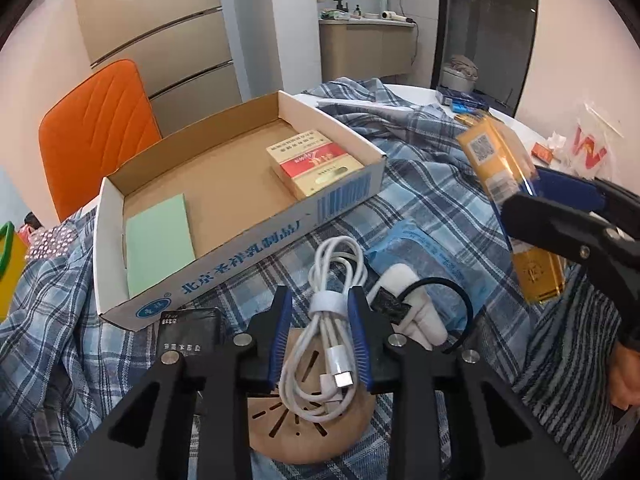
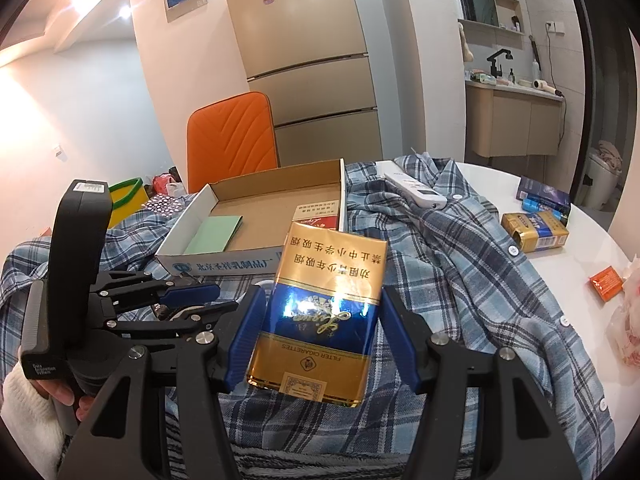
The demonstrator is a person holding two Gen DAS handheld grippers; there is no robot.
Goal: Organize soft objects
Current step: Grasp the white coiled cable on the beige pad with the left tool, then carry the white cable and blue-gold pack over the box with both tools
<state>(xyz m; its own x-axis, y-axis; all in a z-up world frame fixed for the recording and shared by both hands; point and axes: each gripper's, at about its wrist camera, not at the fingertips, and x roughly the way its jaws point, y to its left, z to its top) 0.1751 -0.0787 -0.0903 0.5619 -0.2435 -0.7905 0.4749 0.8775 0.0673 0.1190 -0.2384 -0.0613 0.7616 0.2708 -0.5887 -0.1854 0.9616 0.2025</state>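
Observation:
A coiled white charging cable (image 1: 332, 264) with a white strap lies on a round wooden coaster (image 1: 312, 432), between the blue pads of my left gripper (image 1: 320, 294). A gap shows beside the left pad, so the jaws stand open around the cable. My right gripper (image 2: 323, 292) is shut on a gold and blue cigarette pack (image 2: 320, 320), held up above the plaid shirt (image 2: 460, 280). In the left wrist view that pack (image 1: 496, 168) hangs at the right. The cardboard box (image 1: 240, 240) holds a red cigarette pack (image 1: 316, 168) and a green pad (image 1: 158, 240).
A blue packet (image 1: 420, 248), a white padded item with a black cord (image 1: 416, 312) and a black pack (image 1: 188, 332) lie by the cable. A white remote (image 2: 416, 190), another gold pack (image 2: 536, 232) and a plastic bag (image 2: 628, 320) sit at the right. An orange chair (image 2: 236, 136) stands behind the box.

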